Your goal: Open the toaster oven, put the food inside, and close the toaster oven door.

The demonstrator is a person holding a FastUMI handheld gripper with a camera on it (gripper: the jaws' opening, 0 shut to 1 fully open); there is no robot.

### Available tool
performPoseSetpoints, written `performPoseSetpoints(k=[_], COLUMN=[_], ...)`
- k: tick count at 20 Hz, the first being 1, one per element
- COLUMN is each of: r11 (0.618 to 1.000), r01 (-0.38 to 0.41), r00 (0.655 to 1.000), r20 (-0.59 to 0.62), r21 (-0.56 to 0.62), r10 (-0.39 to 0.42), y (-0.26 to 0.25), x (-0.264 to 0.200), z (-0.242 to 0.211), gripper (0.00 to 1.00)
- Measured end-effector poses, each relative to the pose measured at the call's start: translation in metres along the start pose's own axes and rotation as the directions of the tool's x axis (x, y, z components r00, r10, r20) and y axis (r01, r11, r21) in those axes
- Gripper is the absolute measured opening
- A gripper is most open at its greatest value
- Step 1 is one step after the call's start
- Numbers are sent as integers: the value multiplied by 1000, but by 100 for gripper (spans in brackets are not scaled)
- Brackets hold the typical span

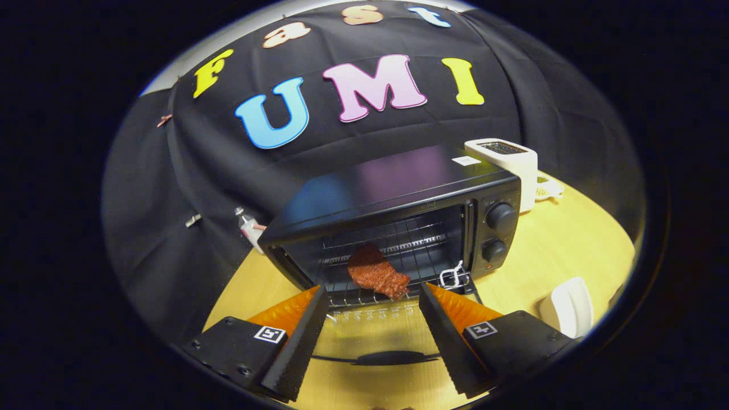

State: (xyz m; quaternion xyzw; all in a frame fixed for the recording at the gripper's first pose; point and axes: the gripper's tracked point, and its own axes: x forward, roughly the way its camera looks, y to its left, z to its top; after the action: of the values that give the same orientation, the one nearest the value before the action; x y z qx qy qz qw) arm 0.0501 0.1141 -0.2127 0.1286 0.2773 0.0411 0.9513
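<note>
Two fingers of the gripper (373,293) stand spread wide with nothing between them — released, touching no object. Just ahead of the tips, at twelve o'clock from the gap, a reddish-brown piece of food (377,273) lies on the wire rack (410,250) inside the toaster oven (398,216), near the rack's front edge and partly overhanging it. The oven door (376,336) is folded down flat toward the fingers, its glass showing the wooden table through it, and its dark handle (393,357) runs across between the two fingers at six o'clock from the food. At two o'clock from the food, two round knobs (498,230) sit one above the other on the oven's control panel. Beyond the oven, at one o'clock, a white pop-up toaster (510,165) stands on the table (558,239) just beside the oven's right rear corner. At four o'clock from the oven — near the right finger — a white rounded object (569,304) rests on the table; what it is I cannot tell.
</note>
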Motion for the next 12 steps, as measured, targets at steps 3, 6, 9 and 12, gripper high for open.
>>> performPoseSetpoints(k=[3, 6, 9, 12], r11=[997, 997, 994, 990], r01=[0, -9, -26, -38], r00=[1000, 998, 993, 986], r20=[-14, -57, -121, -165], r21=[-71, -76, -104, -138], r10=[-1, 5, 14, 15], y=[-5, -3, 1, 4], x=[-27, -49, -60, -63], z=[-1, -20, -50, -73], gripper=[98, 98, 98, 98])
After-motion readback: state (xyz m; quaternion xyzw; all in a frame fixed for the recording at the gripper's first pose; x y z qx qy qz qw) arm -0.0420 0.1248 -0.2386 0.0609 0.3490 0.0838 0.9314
